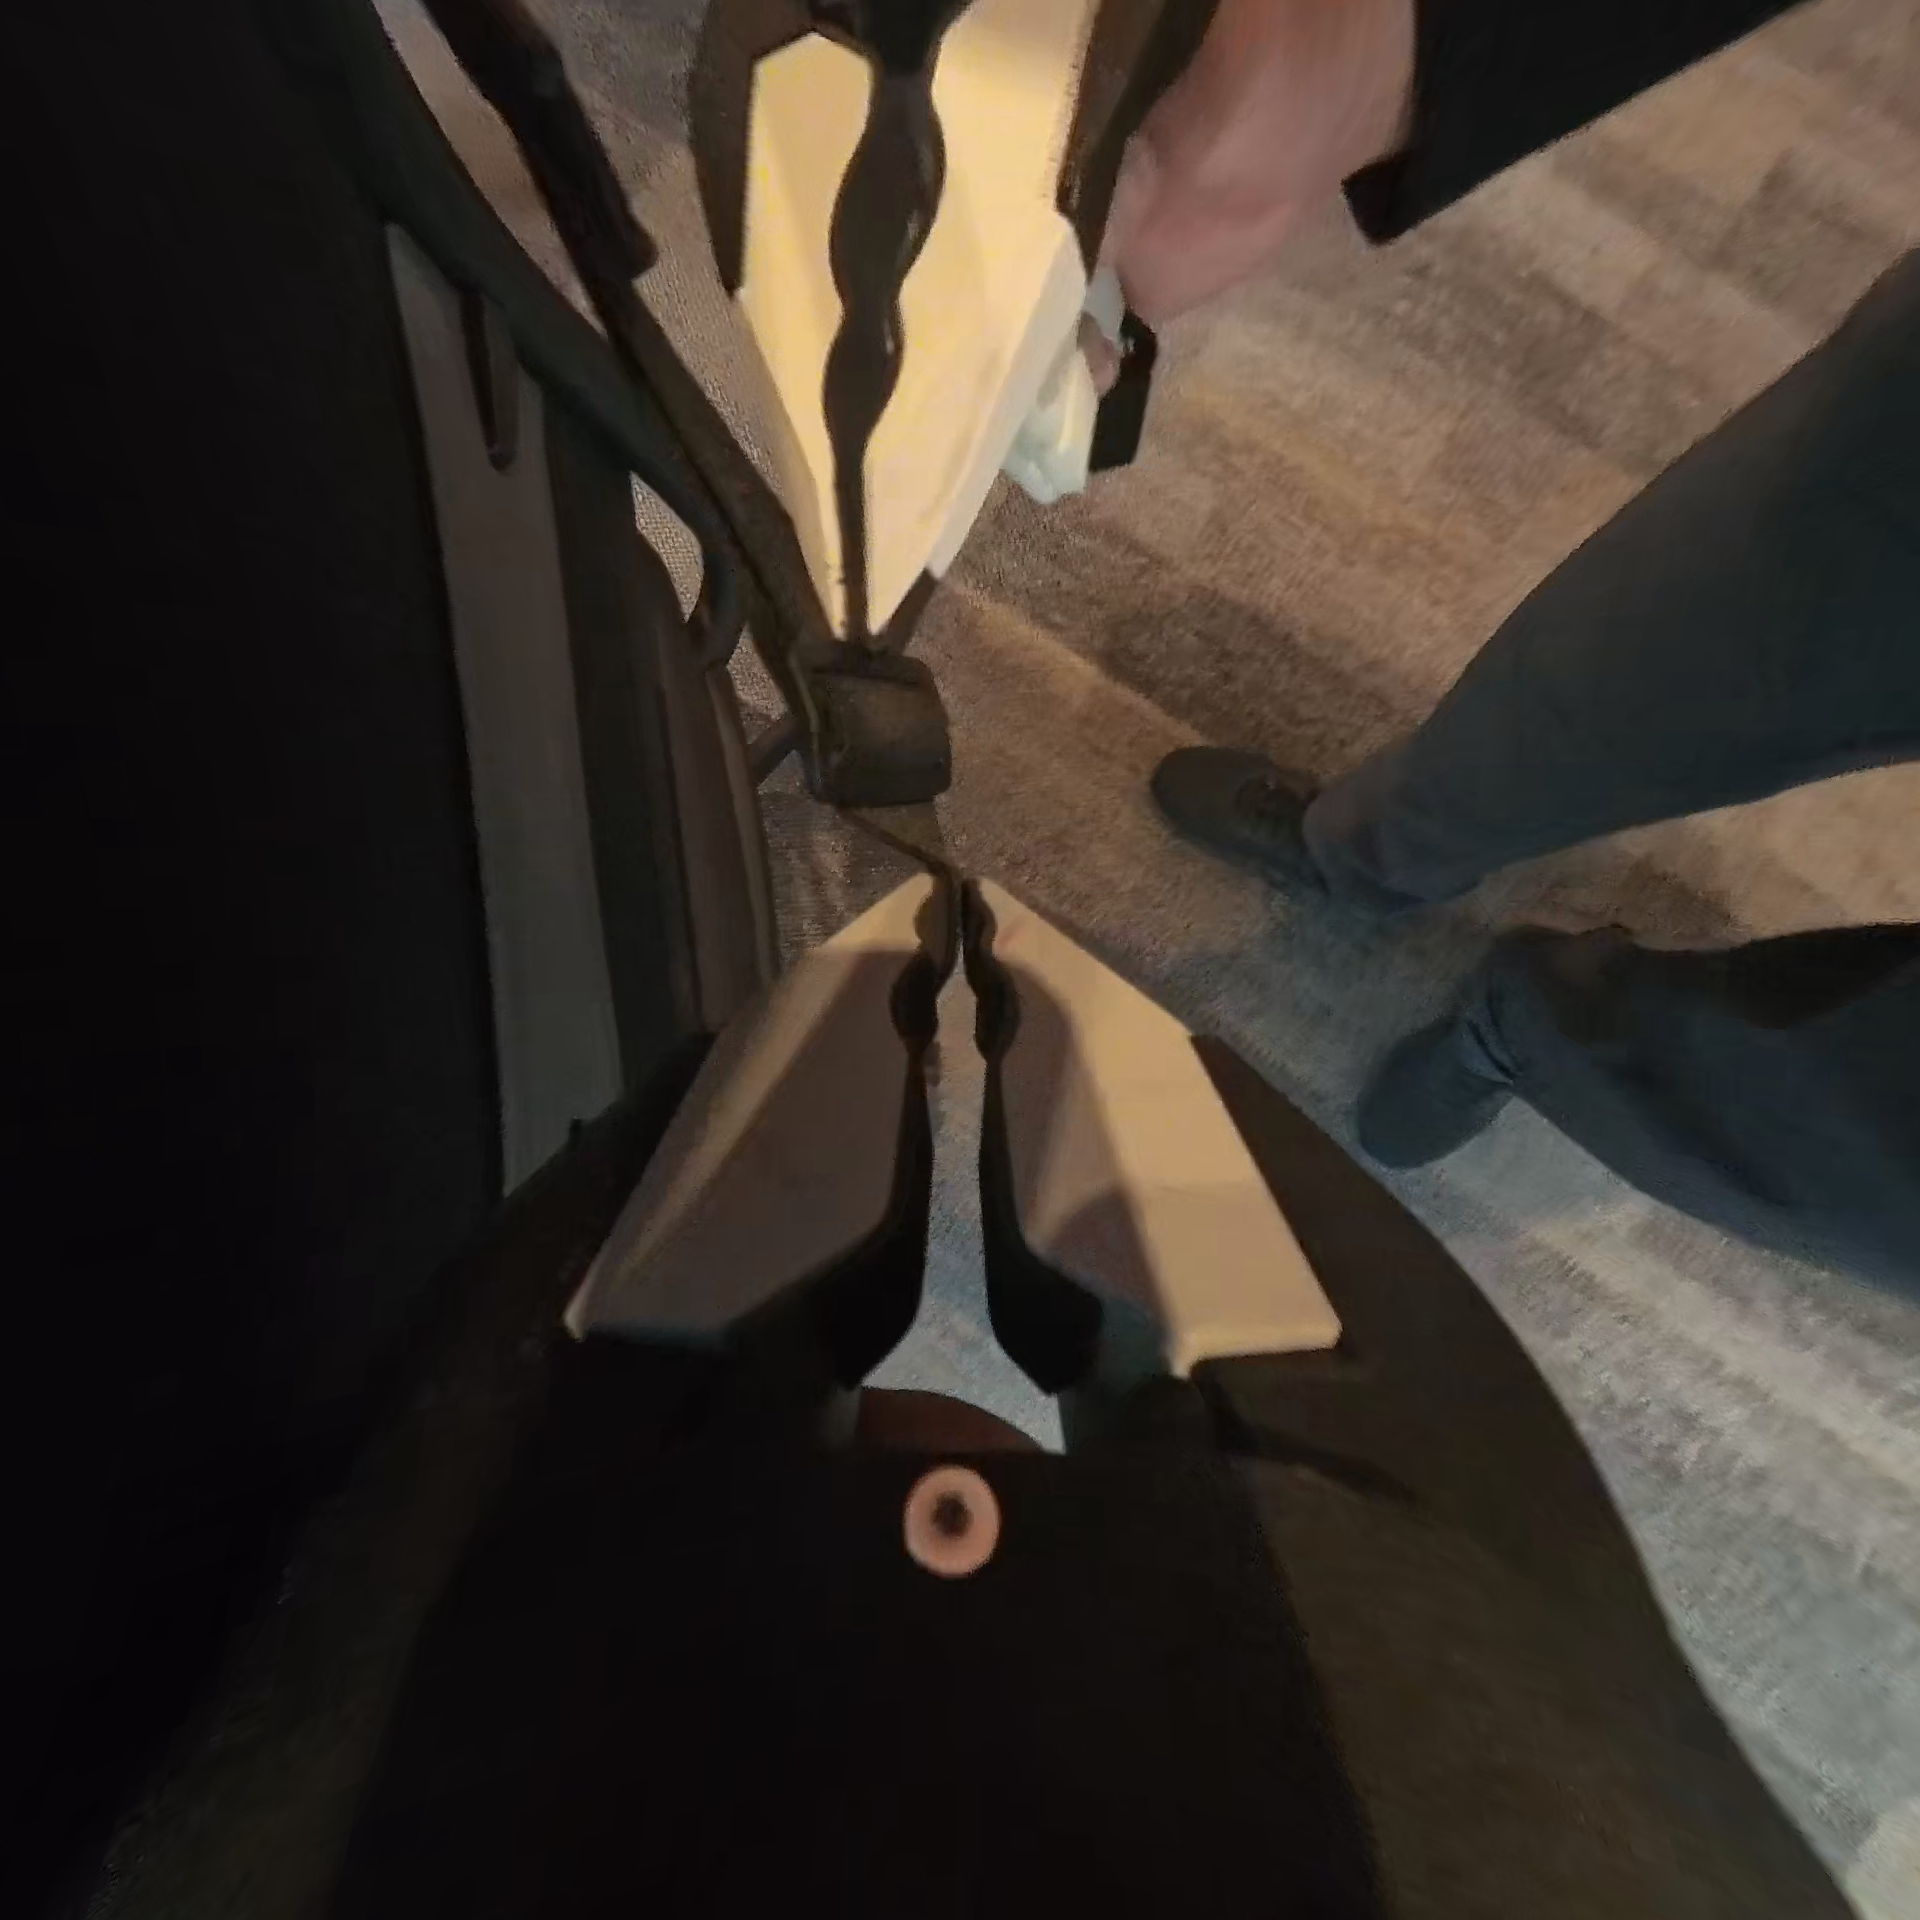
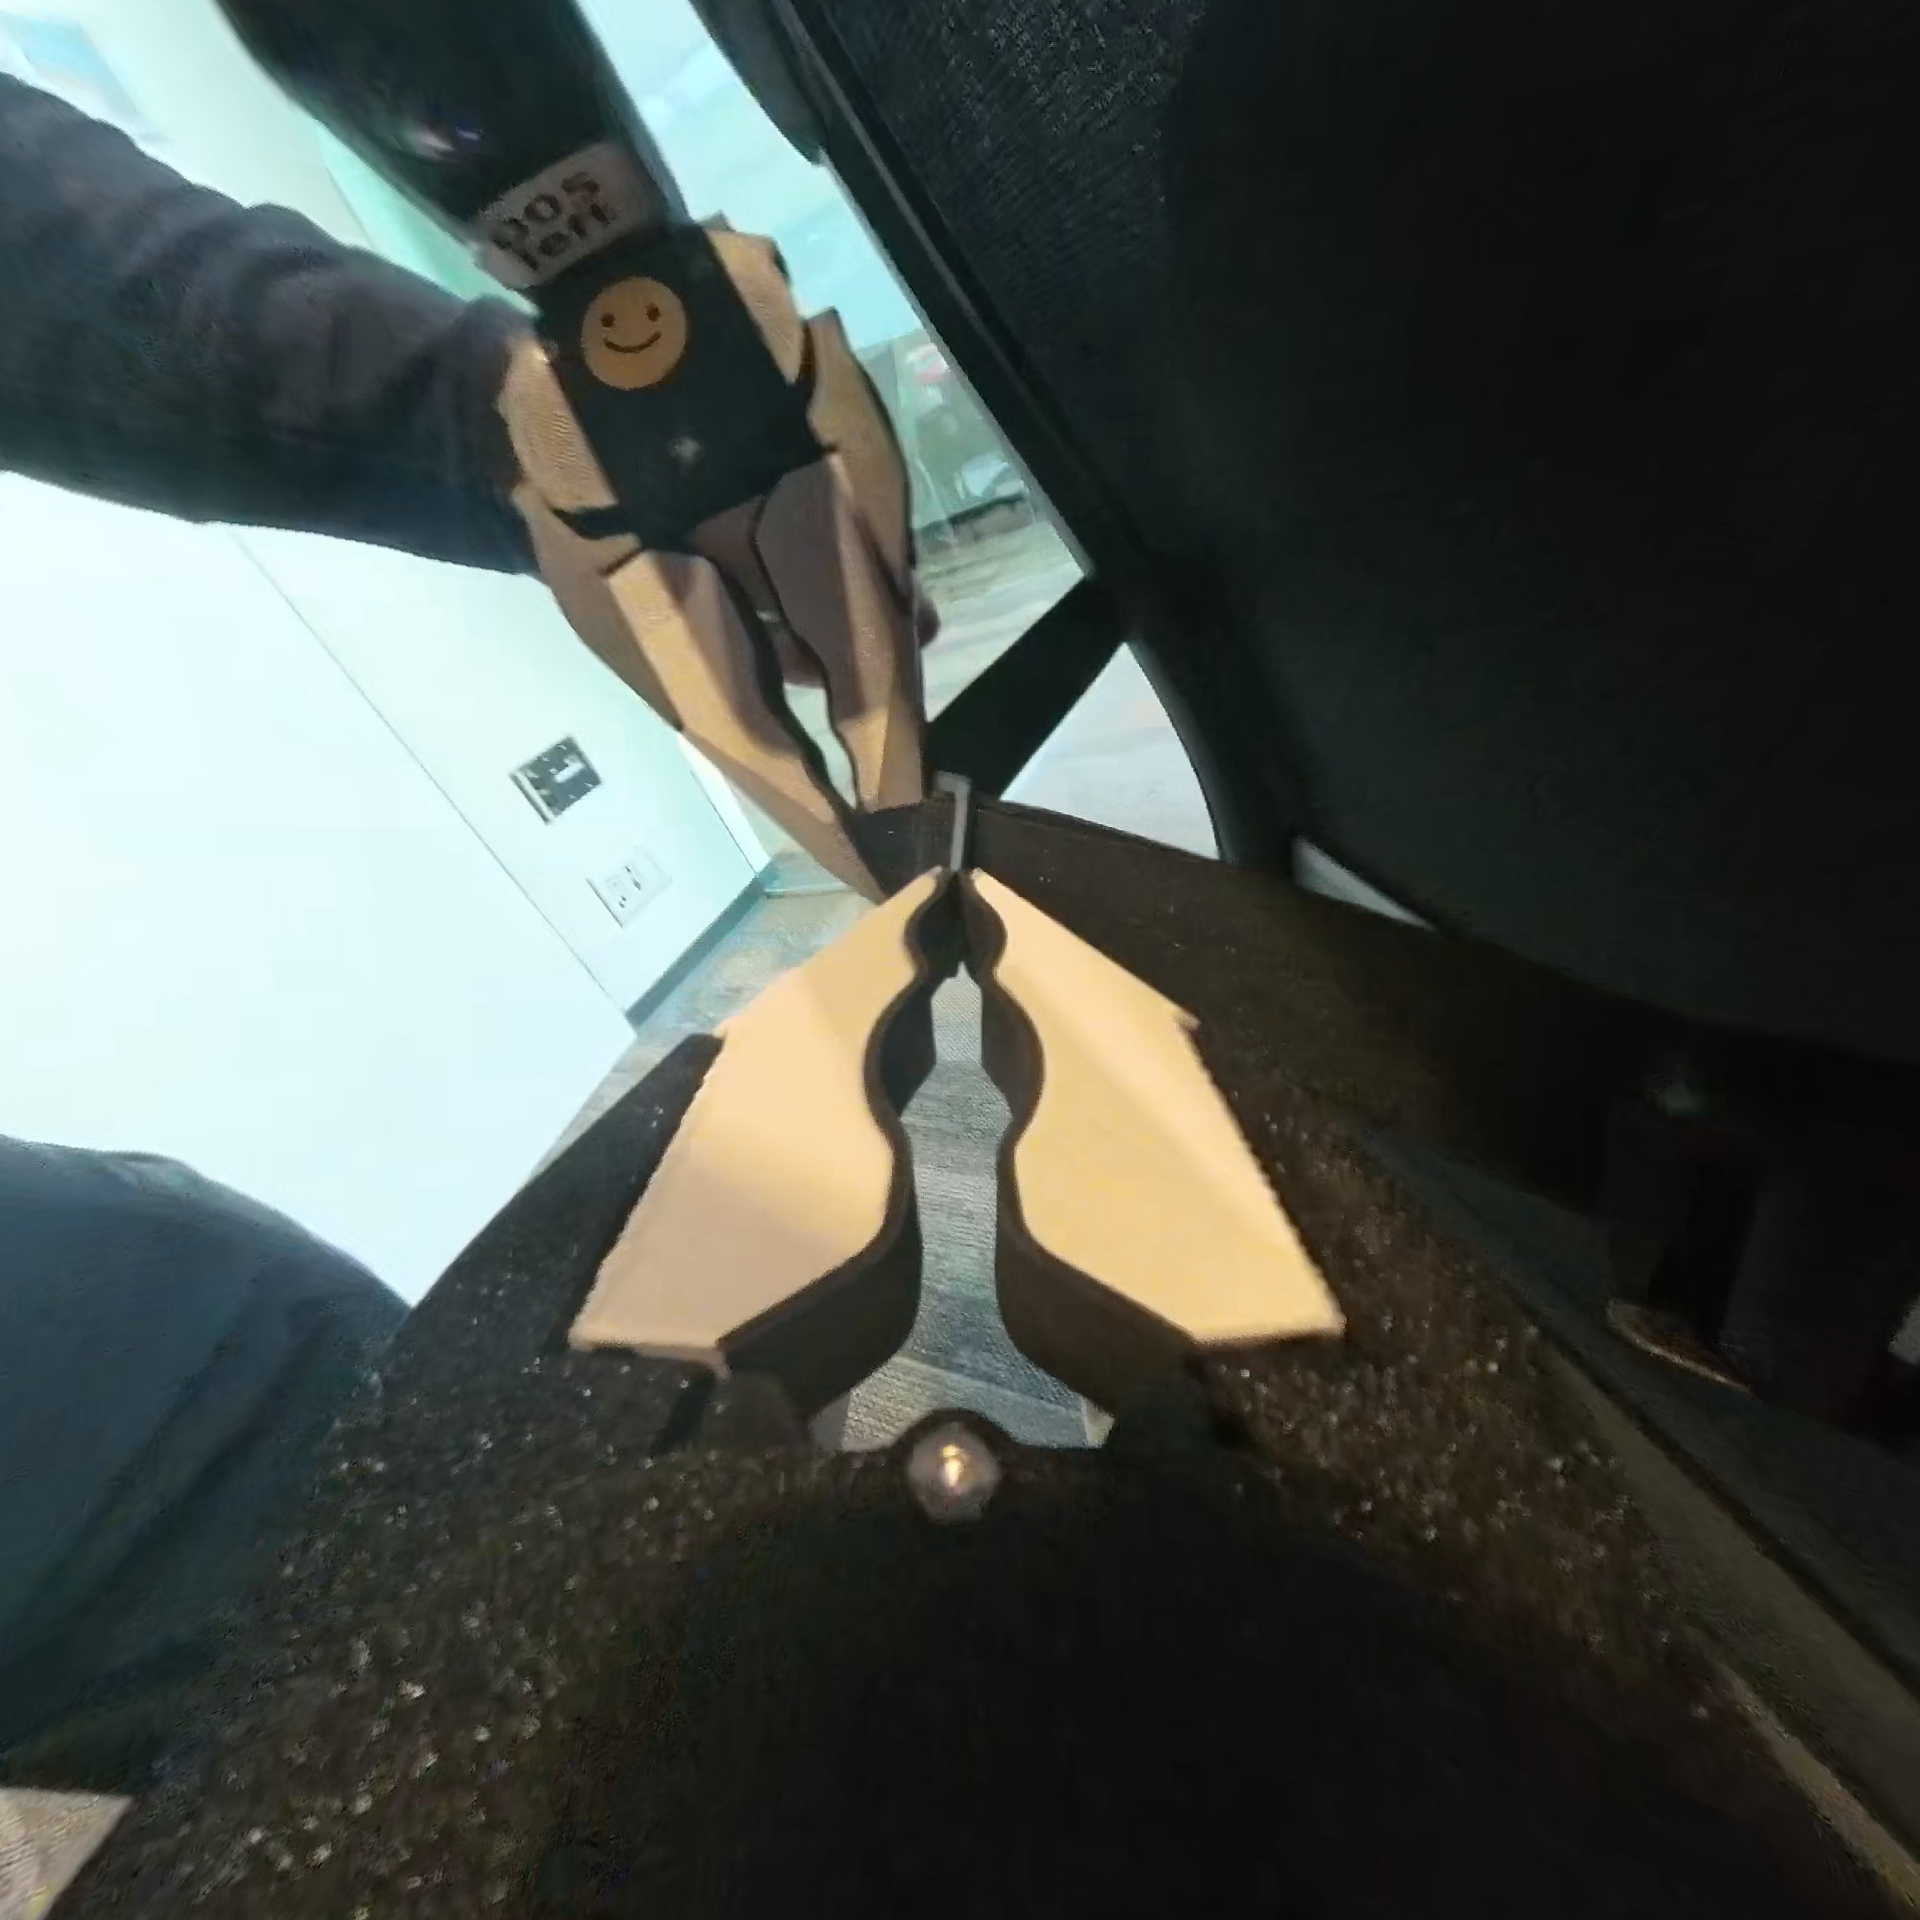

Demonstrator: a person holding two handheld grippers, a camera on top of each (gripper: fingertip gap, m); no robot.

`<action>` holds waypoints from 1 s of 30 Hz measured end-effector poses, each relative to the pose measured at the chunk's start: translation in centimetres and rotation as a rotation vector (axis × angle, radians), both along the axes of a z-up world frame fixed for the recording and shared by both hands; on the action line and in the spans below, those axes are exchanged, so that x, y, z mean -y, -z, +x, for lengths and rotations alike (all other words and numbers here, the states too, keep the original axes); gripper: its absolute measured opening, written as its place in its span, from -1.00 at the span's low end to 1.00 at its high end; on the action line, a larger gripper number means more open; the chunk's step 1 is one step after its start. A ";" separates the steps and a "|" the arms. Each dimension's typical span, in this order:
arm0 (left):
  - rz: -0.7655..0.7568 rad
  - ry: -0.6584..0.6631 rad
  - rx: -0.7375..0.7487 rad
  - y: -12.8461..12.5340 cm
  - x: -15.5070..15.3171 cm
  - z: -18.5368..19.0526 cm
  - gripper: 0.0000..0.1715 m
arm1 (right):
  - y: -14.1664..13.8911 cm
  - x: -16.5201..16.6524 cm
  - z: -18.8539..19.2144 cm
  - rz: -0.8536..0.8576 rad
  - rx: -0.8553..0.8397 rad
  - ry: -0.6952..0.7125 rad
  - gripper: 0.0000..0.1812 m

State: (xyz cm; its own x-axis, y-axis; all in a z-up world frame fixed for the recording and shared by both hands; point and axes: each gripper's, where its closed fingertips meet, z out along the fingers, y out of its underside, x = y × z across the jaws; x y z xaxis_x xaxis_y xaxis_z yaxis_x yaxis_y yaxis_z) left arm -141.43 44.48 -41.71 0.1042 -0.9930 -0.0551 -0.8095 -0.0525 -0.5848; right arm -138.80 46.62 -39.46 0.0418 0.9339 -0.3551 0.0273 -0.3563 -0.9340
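**2 grippers pinched 1 small dark block**

1 dark block hung in the air between the 2 grippers, just beside 1 dark chair. 1 thin dark strap ran from the block into the left gripper, and its fingers were squeezed tight on that strap. The right gripper came from the other side, its tips pinched together on the block's far edge. So the 2 grippers met almost tip to tip.

1 bare hand held the right gripper. The left gripper had 1 smiley sticker.

The chair pressed in close on one side. On the other side the grey carpet lay open, with 2 dark shoes on it well apart from the block. 2 small plates sat on the pale wall.
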 end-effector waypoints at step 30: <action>0.098 -0.075 0.090 0.3 -3.9 -5.1 -1.00 | 1.4 2.4 -6.5 -0.031 0.148 -0.066 -1.00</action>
State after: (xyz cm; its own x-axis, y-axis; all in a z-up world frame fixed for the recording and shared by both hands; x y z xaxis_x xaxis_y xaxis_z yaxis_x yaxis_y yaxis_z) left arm -146.50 48.37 -42.02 0.1864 -0.9727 -0.1380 -0.7493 -0.0499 -0.6604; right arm -145.30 44.20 -40.87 0.0343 0.9250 -0.3784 0.1879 -0.3778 -0.9066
